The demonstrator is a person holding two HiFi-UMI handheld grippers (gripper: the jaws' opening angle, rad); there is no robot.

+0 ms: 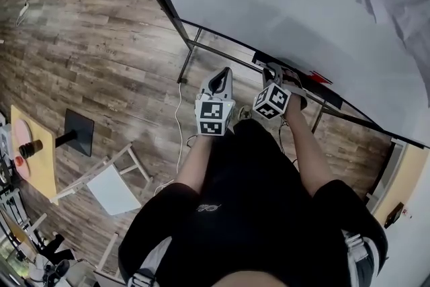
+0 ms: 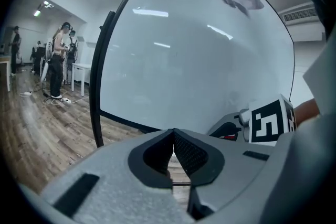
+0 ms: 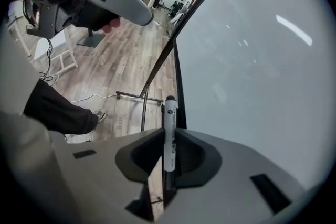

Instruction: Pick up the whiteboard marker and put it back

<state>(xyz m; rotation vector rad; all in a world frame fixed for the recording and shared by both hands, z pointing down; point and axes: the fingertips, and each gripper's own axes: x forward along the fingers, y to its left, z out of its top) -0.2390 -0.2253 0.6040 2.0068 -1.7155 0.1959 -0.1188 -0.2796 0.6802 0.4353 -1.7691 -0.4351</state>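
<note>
Beside the whiteboard (image 1: 282,3), the right gripper (image 3: 168,134) had its jaws clamped on the whiteboard marker (image 3: 169,115), which stuck out past the pads towards the board's lower edge. Close by, the left gripper (image 2: 174,136) had its jaws pressed together on nothing.

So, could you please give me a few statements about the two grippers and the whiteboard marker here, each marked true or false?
1. The right gripper is clamped on the whiteboard marker. True.
2. The left gripper holds a second marker. False: its jaws are together with nothing between them.
3. The whiteboard marker lies crosswise to the right jaws. False: it runs along them, with one end sticking out past the fingertips.
4. The whiteboard stands on a wood-look floor. True.
</note>
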